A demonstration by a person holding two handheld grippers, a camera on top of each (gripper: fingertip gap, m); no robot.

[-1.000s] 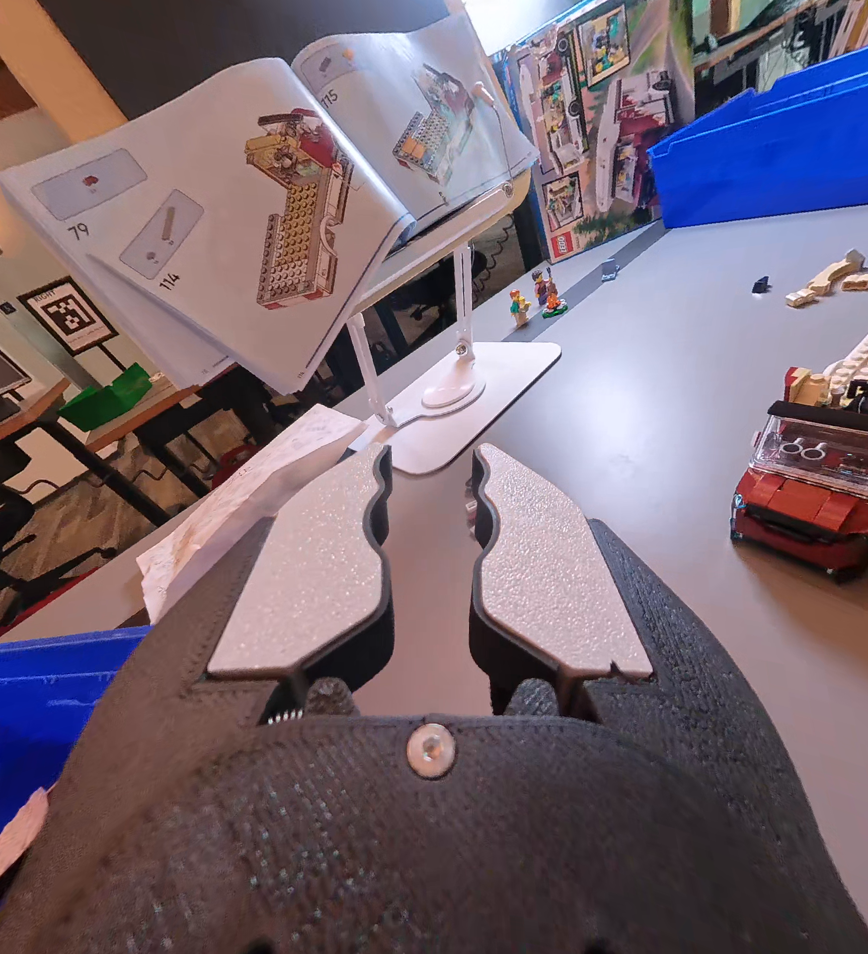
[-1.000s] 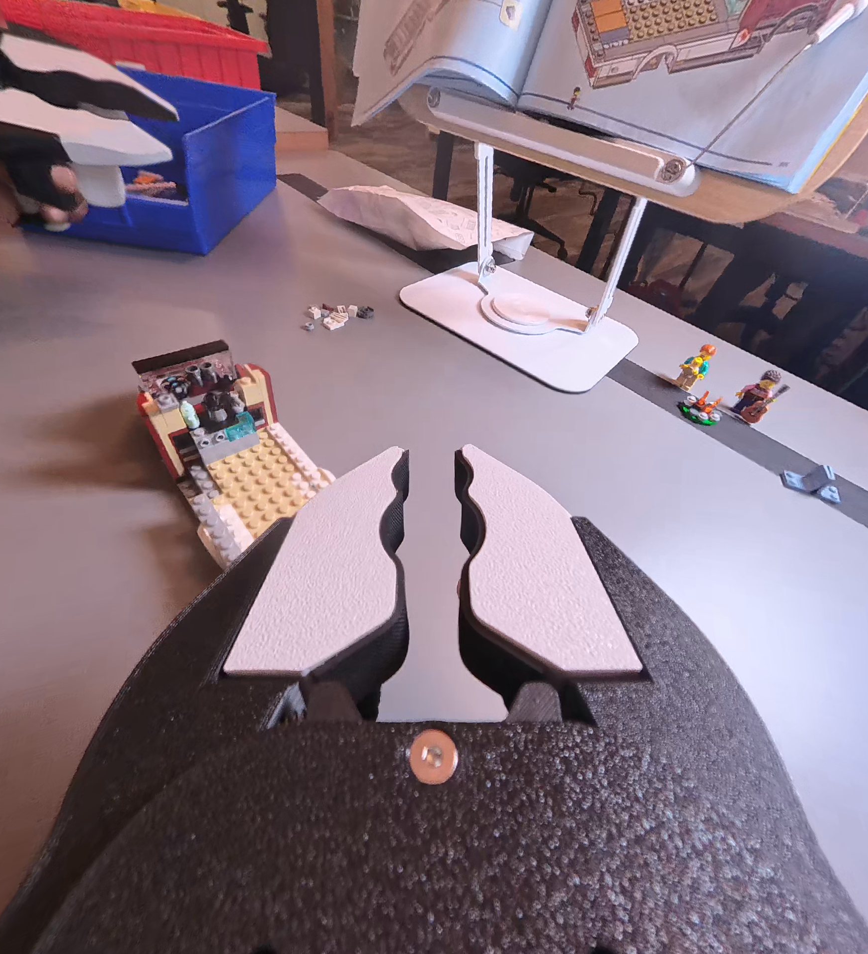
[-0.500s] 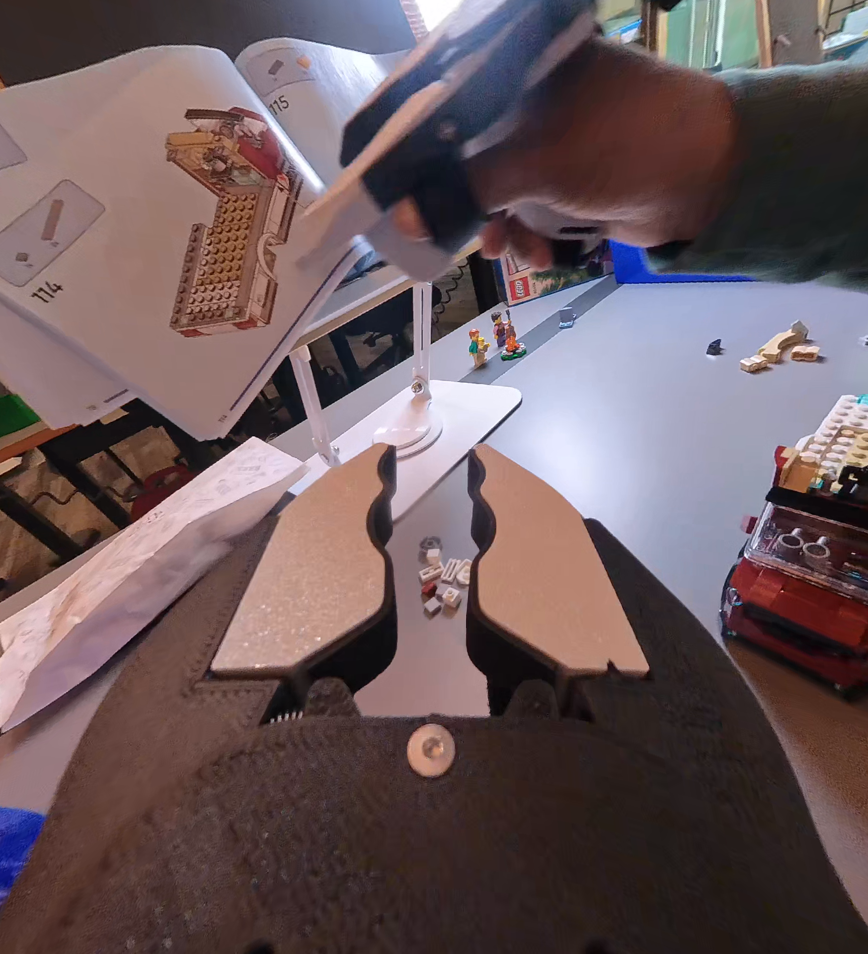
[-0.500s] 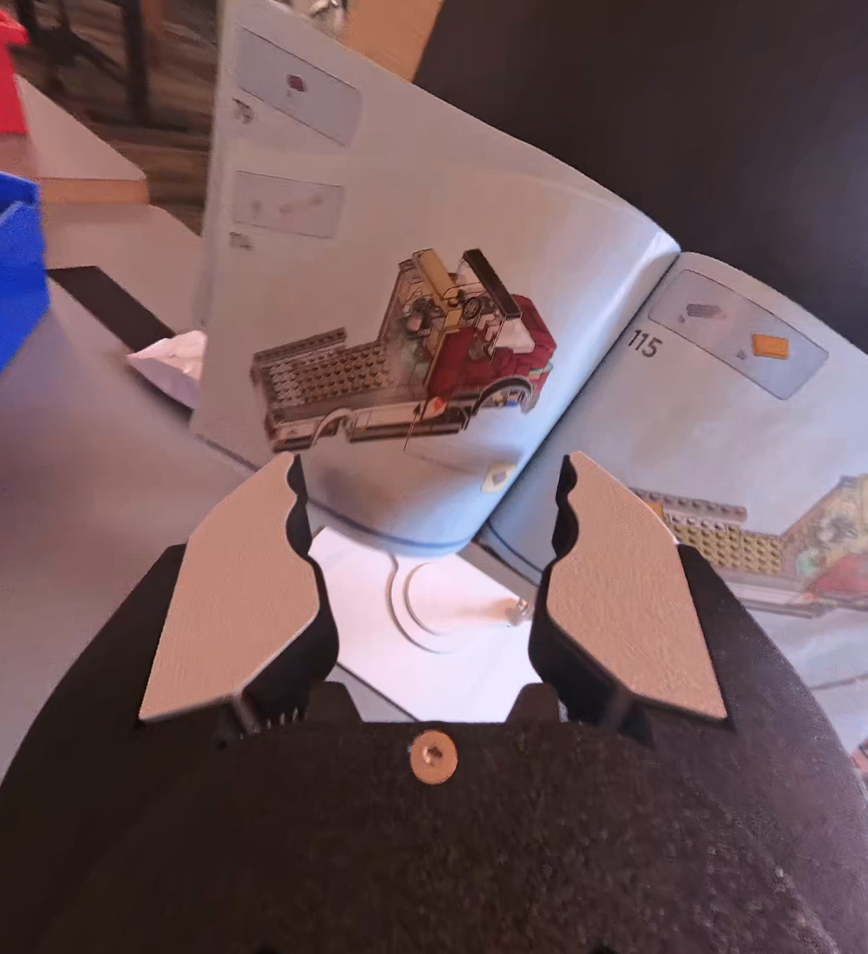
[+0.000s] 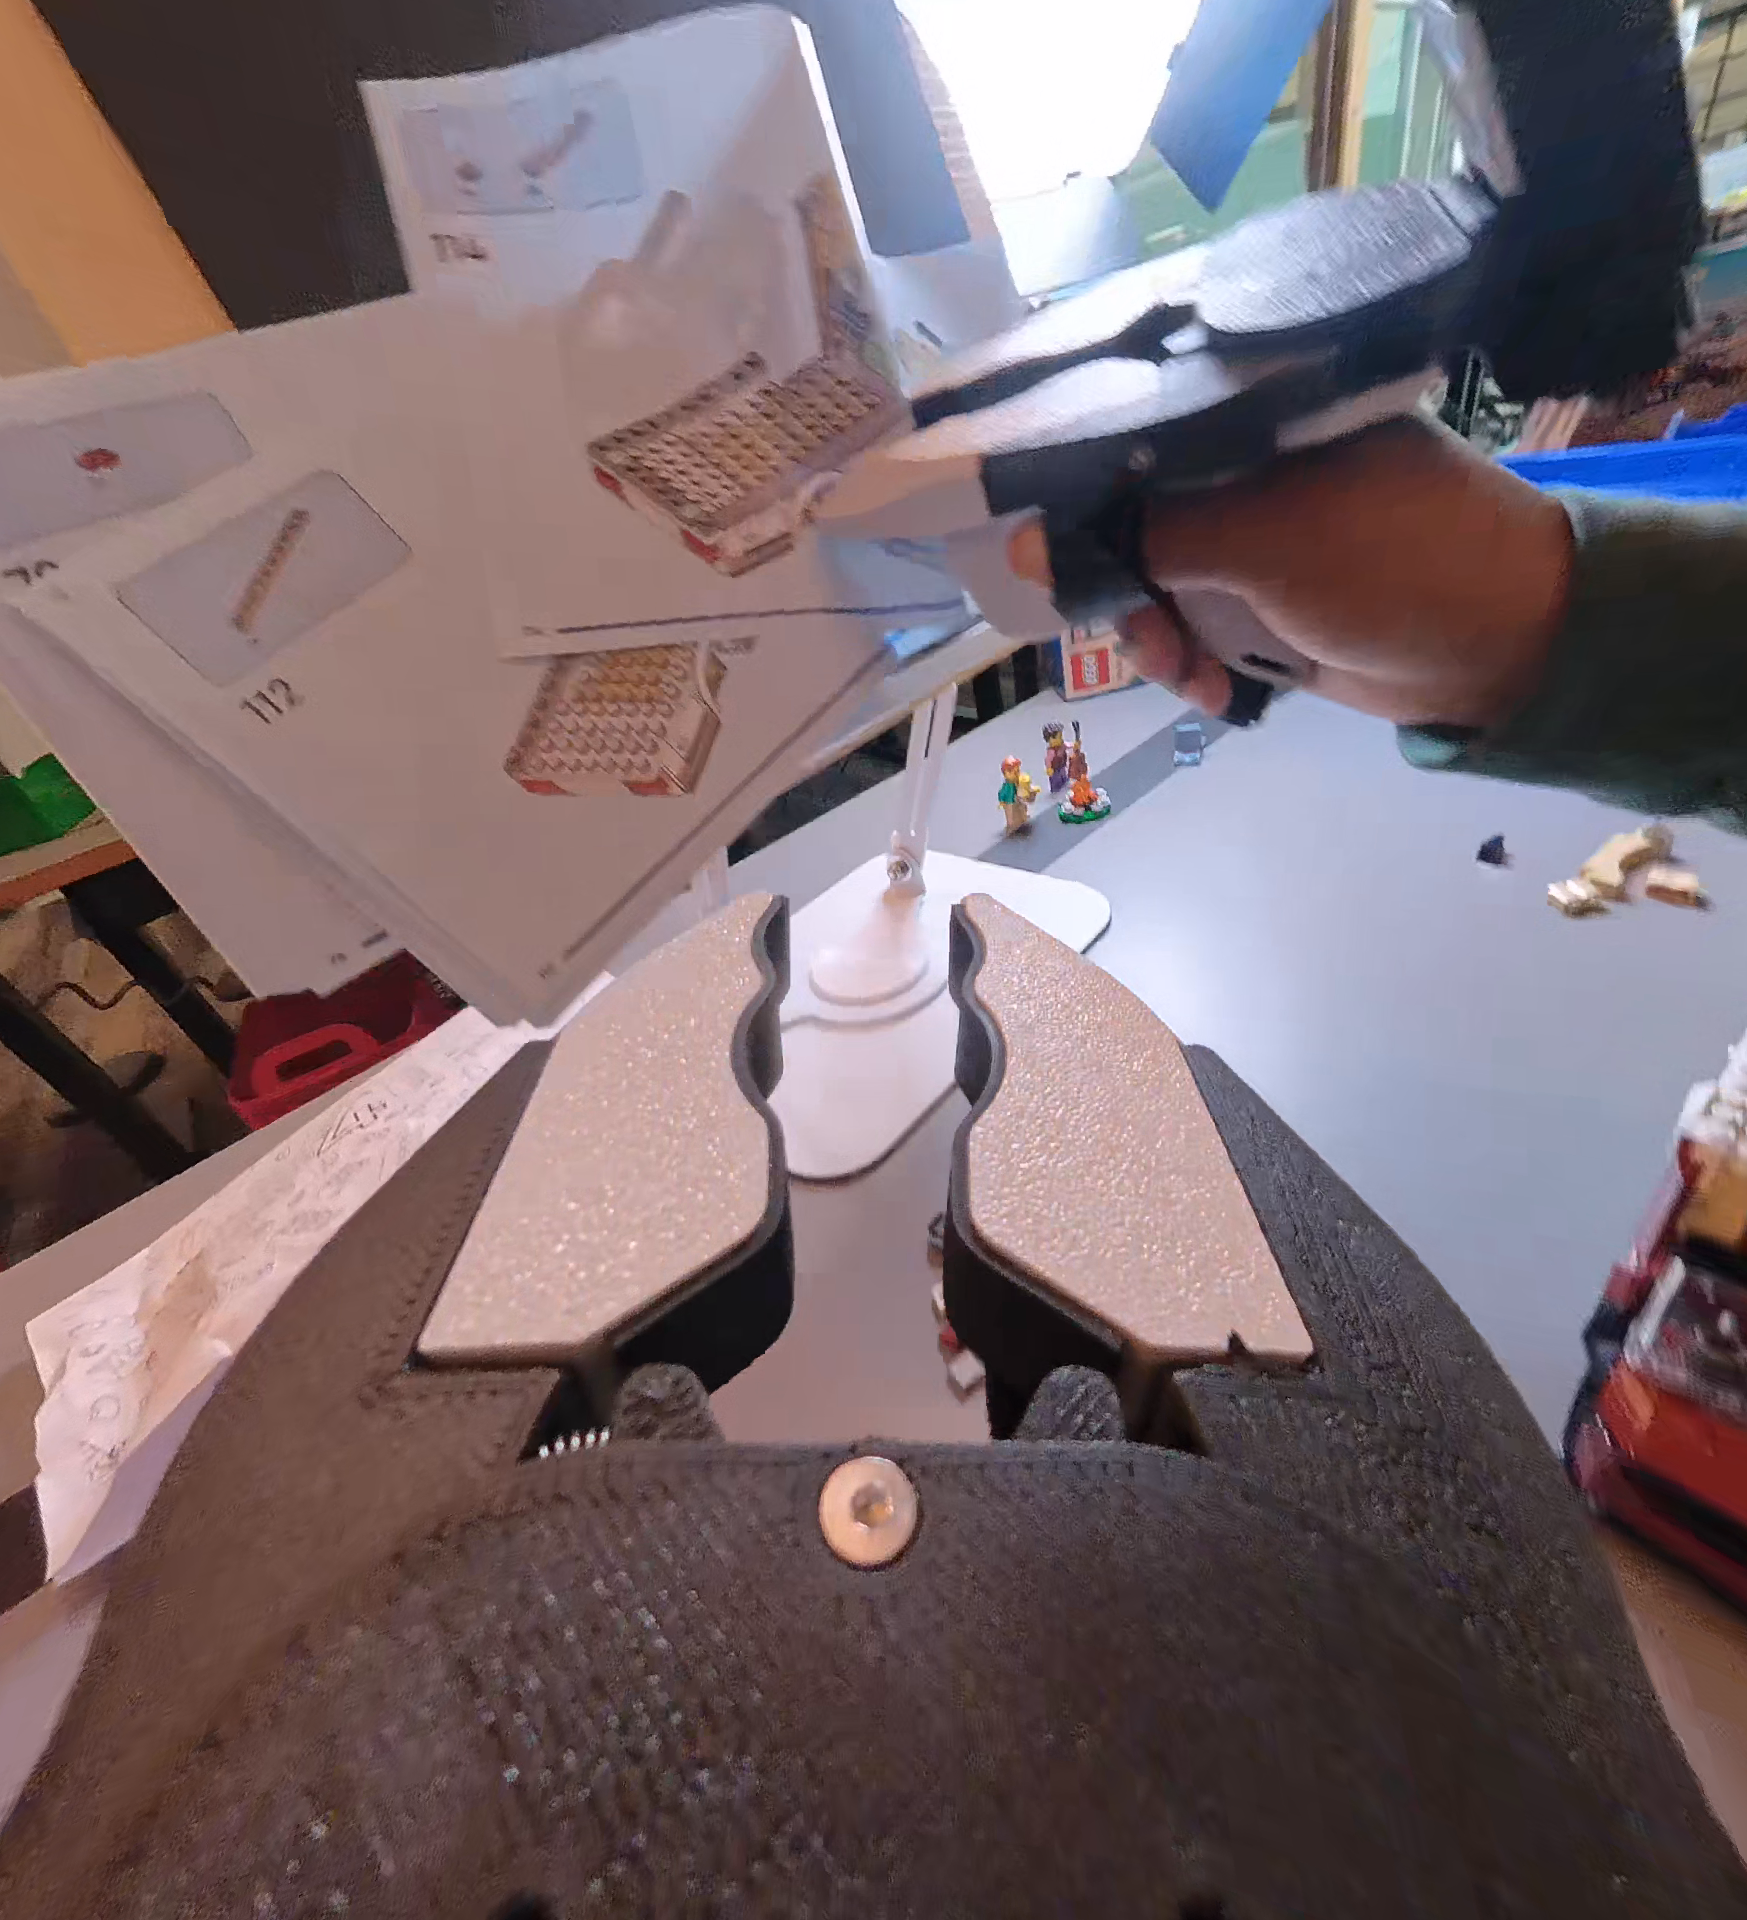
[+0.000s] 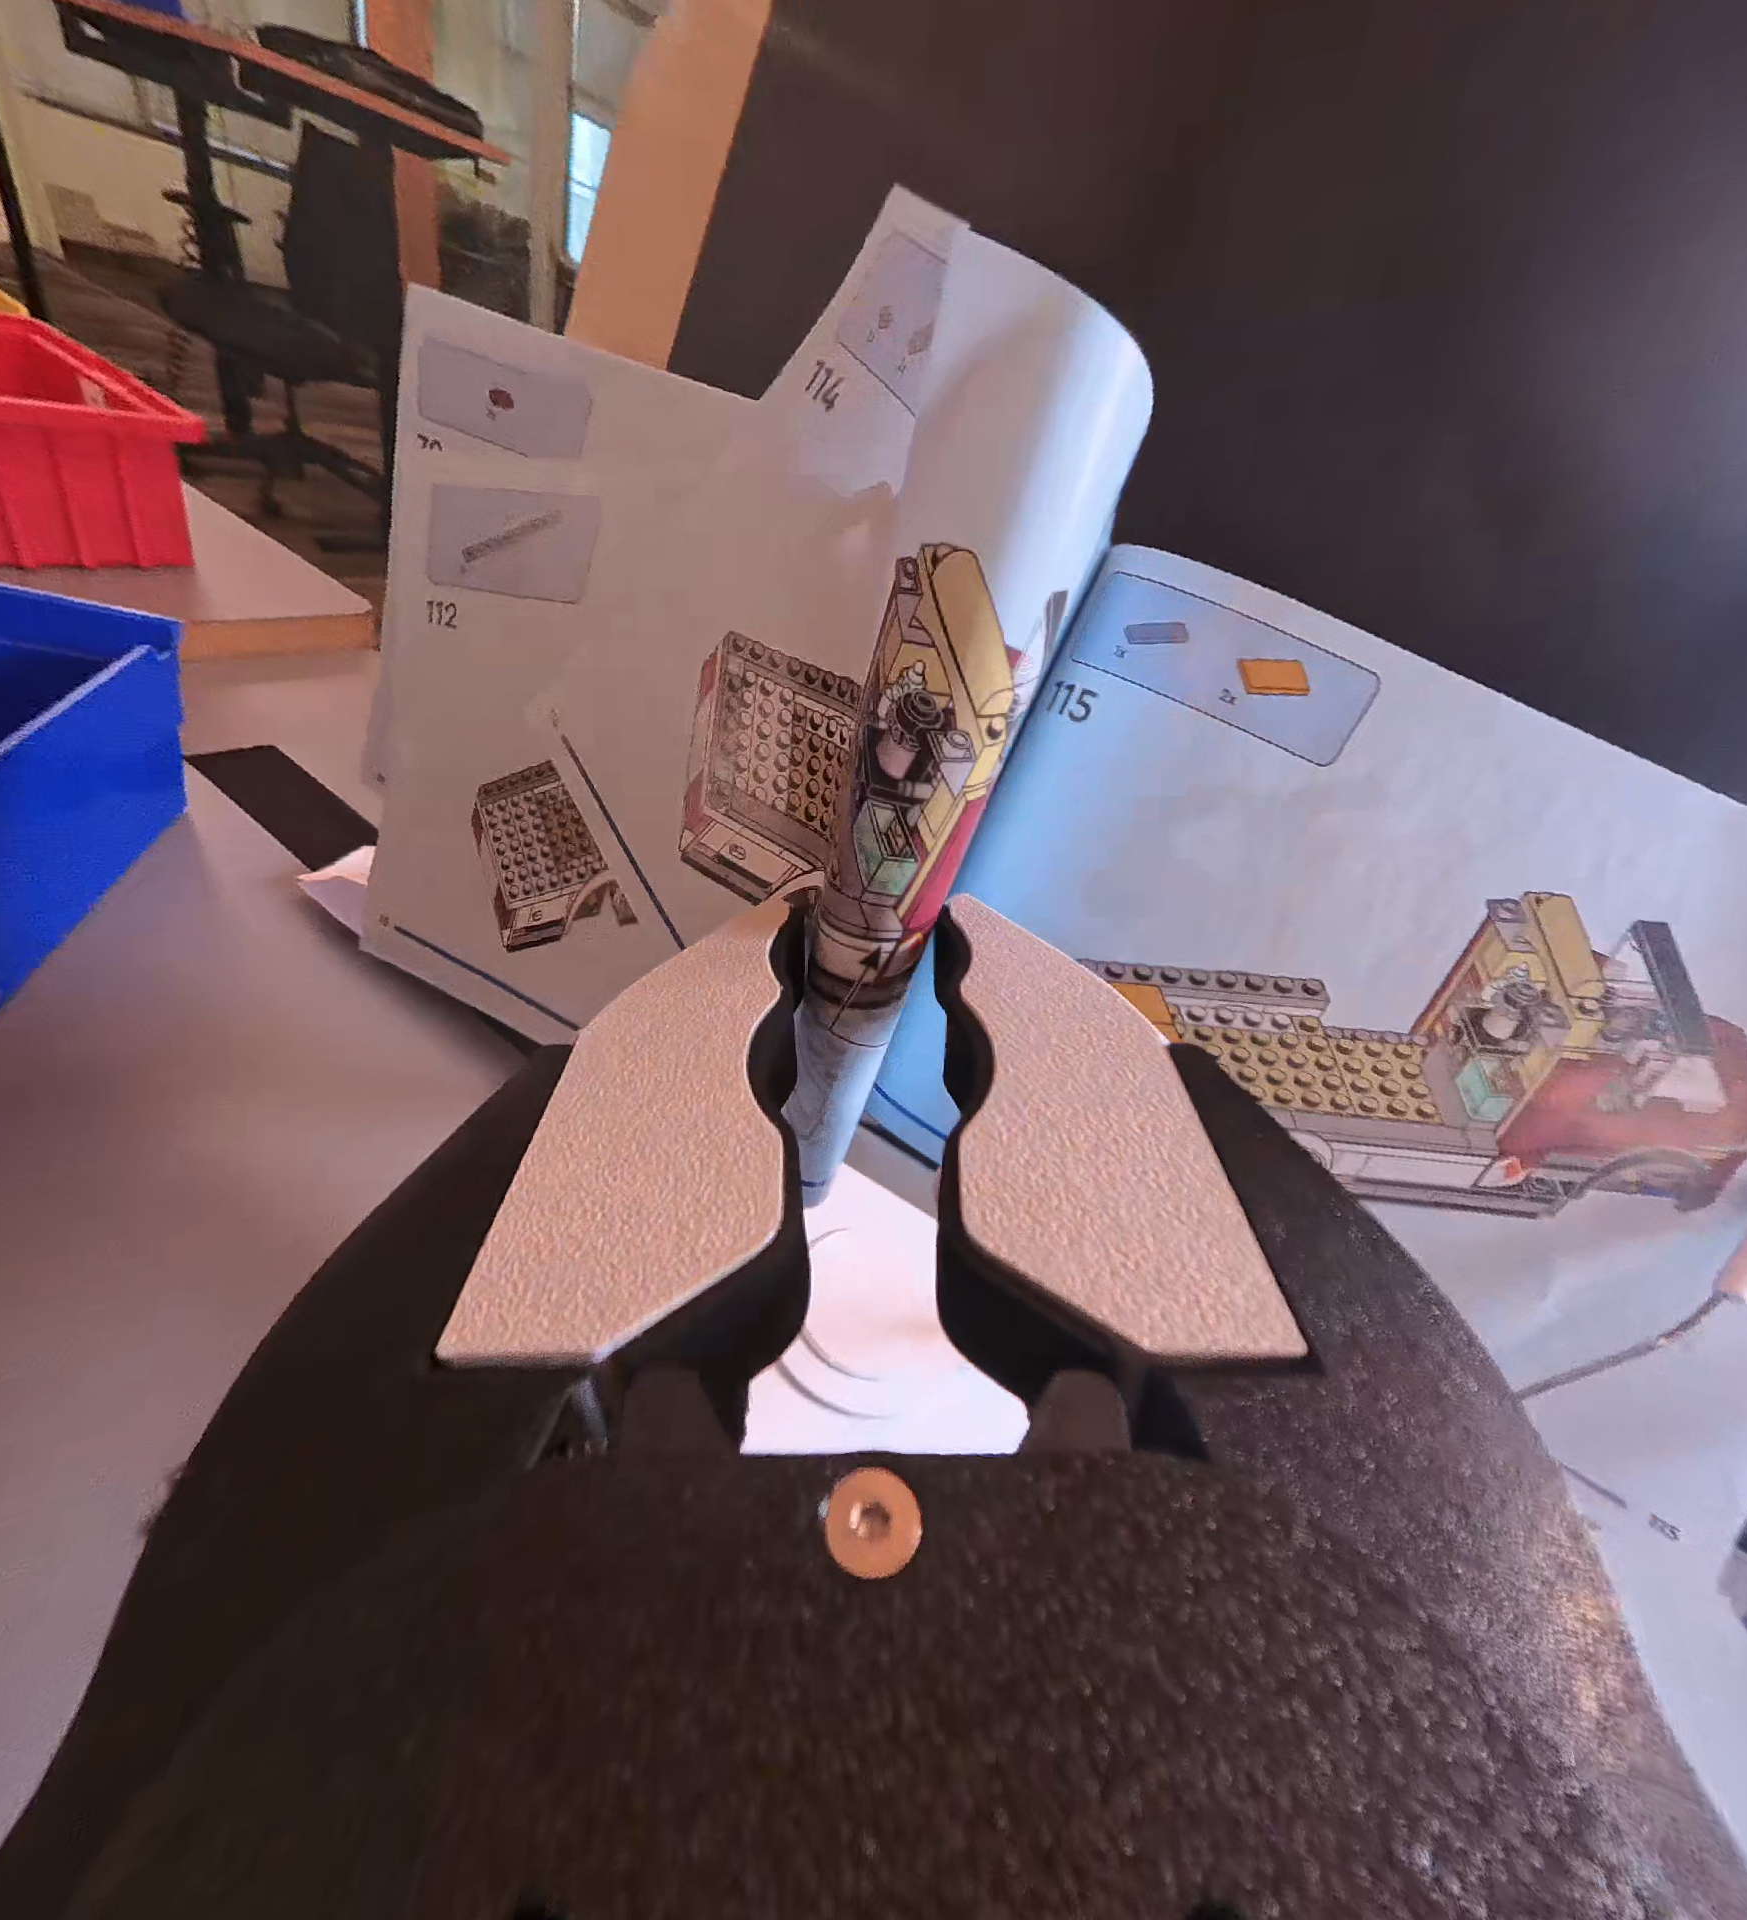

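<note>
**Right gripper pinching a booklet page**

A curled page (image 6: pixel 926 748) of the instruction booklet (image 6: pixel 1420 883) is standing up between the right gripper (image 6: pixel 867 940) fingertips, and both pads are pressing on its rolled edge, the jaws standing narrowly apart around it. The booklet is lying open on a white stand (image 5: pixel 962 935) on the grey table (image 5: pixel 1368 1039).

The left wrist view is showing what the right one is not: the hand (image 5: pixel 1347 582) carrying that gripper, two small figures (image 5: pixel 1040 764) behind the stand, loose tan bricks (image 5: pixel 1617 868), a red brick truck (image 5: pixel 1721 1351) at the right edge and a white paper bag (image 5: pixel 225 1247) at the left. The right wrist view alone is showing a blue bin (image 6: pixel 38 790) and a red bin (image 6: pixel 27 457).

The left gripper (image 5: pixel 867 920) is hanging over the table with a small gap between its fingers and nothing in them, a few tiny pieces (image 5: pixel 952 1340) lying below.
</note>
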